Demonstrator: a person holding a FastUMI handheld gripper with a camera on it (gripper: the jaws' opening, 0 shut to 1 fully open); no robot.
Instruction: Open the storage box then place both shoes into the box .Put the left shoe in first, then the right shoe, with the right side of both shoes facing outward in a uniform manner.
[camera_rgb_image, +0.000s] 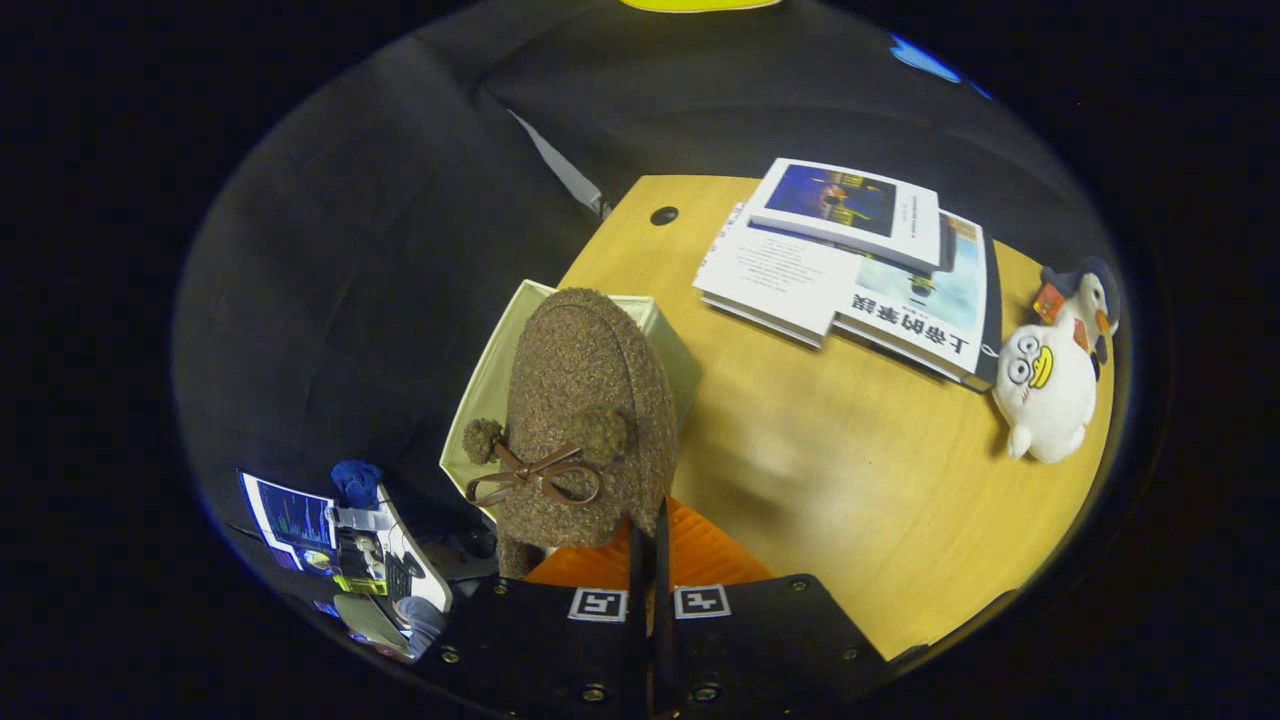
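One fuzzy brown shoe (585, 400) hangs from our hand-held gripper (650, 560). The two fingers are pressed close together on its back edge, so we judge them clamped on the shoe. The shoe has a little bow and two pom-poms on top. It hangs right over the pale box (480, 390), which sits open at the corner of the table (850, 500), and it hides most of the opening. We cannot tell if another shoe is already inside.

What could go wrong? We hold just a thin bit of the shoe — it could slip out and drop in crooked, or face the wrong way. The box sits close to the table corner — a bump from the shoe could push it off. The books (850, 260) and the toy duck (1050, 390) lie well apart from it.
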